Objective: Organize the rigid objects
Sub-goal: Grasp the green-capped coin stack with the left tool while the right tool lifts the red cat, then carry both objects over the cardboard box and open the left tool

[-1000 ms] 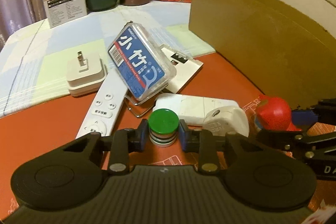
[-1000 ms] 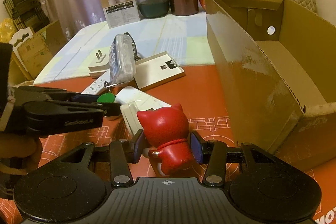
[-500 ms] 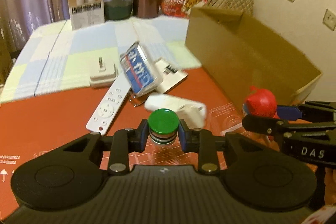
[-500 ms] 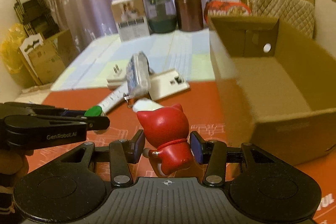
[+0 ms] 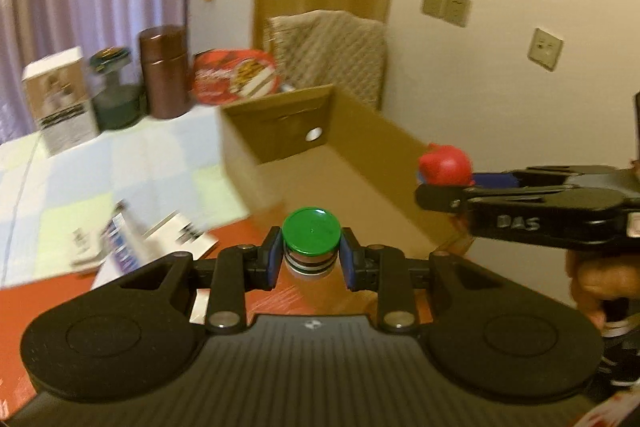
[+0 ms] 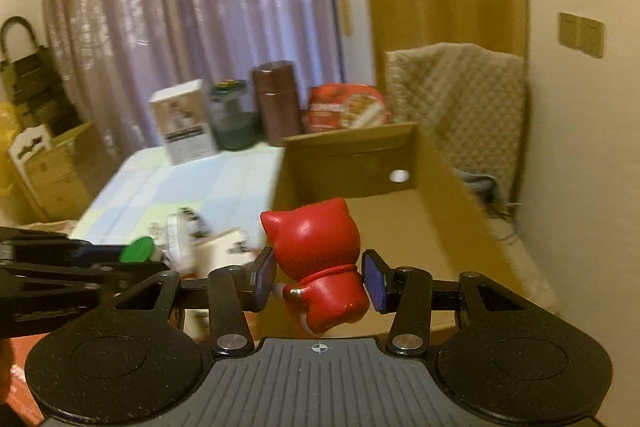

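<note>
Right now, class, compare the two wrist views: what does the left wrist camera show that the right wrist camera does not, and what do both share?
Only the left wrist view shows the round green-lidded tin from above, clamped in the left gripper, and a single wall socket.

Only the right wrist view shows the red cat-eared figurine from behind, gripped by the right gripper, and stacked cardboard cartons by the curtain.

Both show the open brown cardboard box, the tall brown cylindrical canister and the red food package.

Only legible txt: "DAS" in raised letters on side of right gripper (image 5: 444, 183), seen from left wrist cam. Print on boxes, red pack & left gripper (image 6: 136, 254) too blurred to read.
</note>
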Tool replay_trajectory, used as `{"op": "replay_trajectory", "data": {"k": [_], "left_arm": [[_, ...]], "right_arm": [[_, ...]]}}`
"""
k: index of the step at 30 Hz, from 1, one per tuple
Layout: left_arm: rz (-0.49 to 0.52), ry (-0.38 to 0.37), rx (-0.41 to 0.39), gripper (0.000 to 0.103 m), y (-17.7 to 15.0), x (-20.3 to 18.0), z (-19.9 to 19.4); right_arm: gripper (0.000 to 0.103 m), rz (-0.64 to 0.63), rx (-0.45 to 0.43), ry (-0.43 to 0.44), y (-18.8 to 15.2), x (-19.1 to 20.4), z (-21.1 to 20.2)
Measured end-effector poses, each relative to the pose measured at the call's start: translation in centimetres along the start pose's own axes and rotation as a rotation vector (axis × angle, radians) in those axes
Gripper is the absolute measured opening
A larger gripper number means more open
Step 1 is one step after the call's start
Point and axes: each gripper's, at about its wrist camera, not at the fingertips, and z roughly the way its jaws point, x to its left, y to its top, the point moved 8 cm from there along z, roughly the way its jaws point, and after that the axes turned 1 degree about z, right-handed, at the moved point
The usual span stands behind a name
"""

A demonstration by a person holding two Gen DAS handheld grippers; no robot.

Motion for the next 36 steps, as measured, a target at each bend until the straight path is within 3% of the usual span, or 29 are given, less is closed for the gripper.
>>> {"op": "replay_trajectory", "data": {"k": [8, 21, 24, 36], "left_arm": [[0.055, -0.027, 0.034, 0.025, 1.6, -4.5, 5.0], [0.057, -0.024, 0.094, 0.025, 0.2, -4.4, 8.4], [0.06, -0.025, 0.087, 0.033, 0.2, -4.3, 8.3], [-0.069, 0.071, 0.03, 0.033, 0.3, 0.8, 4.1]], "right_arm": [[0.044, 0.038, 0.043, -0.024, -0.1, -5.4, 1.9], [0.044, 0.083, 0.063, -0.014, -0.2, -7.7, 4.1], [0.044, 0.089, 0.068, -0.013, -0.3, -7.8, 4.4], [0.044, 0.093, 0.08, -0.015, -0.6, -7.8, 4.5]]}}
